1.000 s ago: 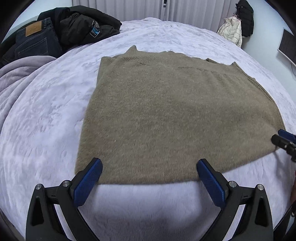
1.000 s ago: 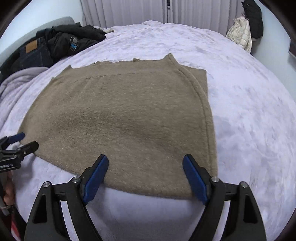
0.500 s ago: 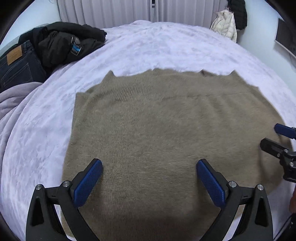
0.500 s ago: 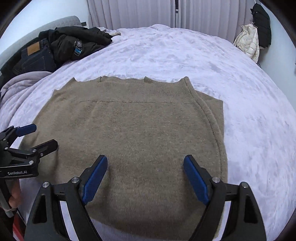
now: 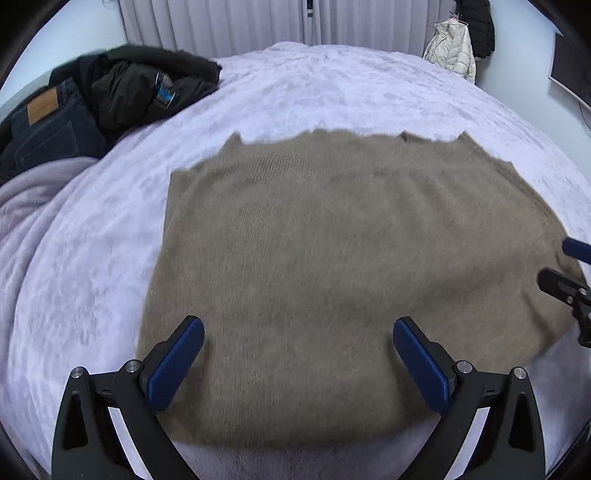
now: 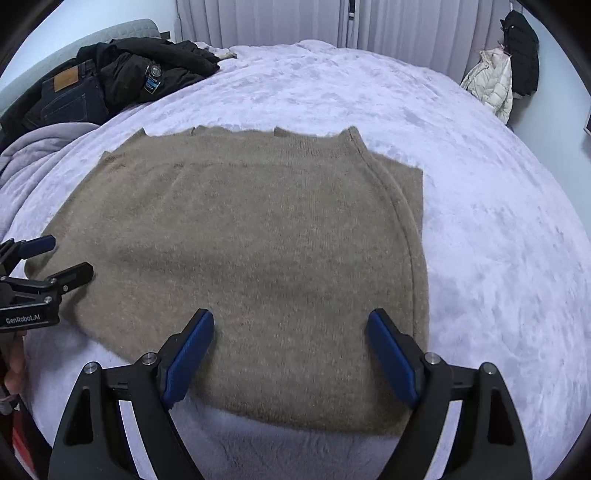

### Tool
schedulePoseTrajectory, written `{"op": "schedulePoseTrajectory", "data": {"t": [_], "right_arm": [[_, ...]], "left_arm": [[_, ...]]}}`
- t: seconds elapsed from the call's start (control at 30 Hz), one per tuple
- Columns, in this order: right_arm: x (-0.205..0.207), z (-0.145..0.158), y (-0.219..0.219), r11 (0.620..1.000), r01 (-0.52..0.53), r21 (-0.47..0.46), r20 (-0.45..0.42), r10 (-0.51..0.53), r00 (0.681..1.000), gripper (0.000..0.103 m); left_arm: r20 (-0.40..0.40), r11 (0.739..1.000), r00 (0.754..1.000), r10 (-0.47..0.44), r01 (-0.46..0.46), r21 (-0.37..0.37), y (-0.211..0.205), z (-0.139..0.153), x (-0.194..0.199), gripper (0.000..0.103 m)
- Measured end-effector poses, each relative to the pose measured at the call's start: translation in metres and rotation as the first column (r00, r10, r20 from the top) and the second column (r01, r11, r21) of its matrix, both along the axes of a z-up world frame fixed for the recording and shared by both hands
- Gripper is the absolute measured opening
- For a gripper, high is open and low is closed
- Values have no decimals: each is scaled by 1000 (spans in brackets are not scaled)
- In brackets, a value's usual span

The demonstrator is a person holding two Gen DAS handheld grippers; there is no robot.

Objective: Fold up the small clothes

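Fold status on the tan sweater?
Done: tan sweater lies flat on the white bedspread, its right edge apparently tucked under along a seam. In hand: nothing; left claw and right claw are both open over its near hem. Left: grip the hem and make the main fold.

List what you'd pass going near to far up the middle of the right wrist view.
Right tongs → sweater → bed cover → curtains.
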State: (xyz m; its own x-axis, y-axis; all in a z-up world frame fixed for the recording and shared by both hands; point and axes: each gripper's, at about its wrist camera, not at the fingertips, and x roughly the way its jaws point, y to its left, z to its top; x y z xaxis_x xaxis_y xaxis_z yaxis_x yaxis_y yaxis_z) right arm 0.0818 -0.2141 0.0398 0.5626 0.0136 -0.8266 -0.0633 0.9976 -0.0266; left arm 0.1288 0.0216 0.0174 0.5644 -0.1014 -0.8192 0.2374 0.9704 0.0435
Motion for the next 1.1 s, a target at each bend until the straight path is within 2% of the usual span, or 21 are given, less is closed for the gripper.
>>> {"op": "schedulePoseTrajectory", "data": {"t": [0.07, 0.13, 0.27, 0.33, 0.43, 0.73, 0.87, 0.93, 1.03, 1.1], "right_arm": [[17, 8, 8, 999, 3, -37, 36, -2, 999, 88], [39, 12, 16, 999, 7, -35, 49, -5, 999, 88], [76, 0, 26, 1000, 5, -7, -7, -5, 1000, 88], [86, -18, 29, 999, 8, -38, -56, -10, 998, 87], [75, -24, 29, 999, -4, -50, -21, 3, 1000, 88], [32, -18, 13, 1000, -19, -12, 14, 20, 1000, 89], [15, -24, 22, 991, -69, -111, 8, 71, 997, 90], [8, -23, 23, 989, -79, -125, -2, 80, 997, 90], [8, -15, 14, 996, -66, -63, -43, 64, 997, 91], [14, -6, 8, 998, -52, -16, -30, 52, 998, 91]], "left_arm": [[23, 1000, 1000, 6, -6, 5, -8, 9, 16, 103], [19, 1000, 1000, 13, -13, -9, -14, 13, 35, 103], [-25, 1000, 999, 28, -28, -1, -21, -1, 62, 103], [-67, 999, 997, 32, -31, 28, -22, -18, 68, 103], [-30, 1000, 999, 28, -28, 6, -17, -24, 59, 103], [-29, 1000, 999, 23, -23, -11, -7, -22, 41, 103], [-36, 1000, 999, 17, -18, -22, -2, -22, 32, 103], [-45, 1000, 999, 9, -10, -24, 1, -20, 26, 103], [-56, 999, 998, -12, 10, -40, 8, -12, 24, 103], [-50, 999, 999, 4, -6, -50, 10, -5, 34, 103]]}}
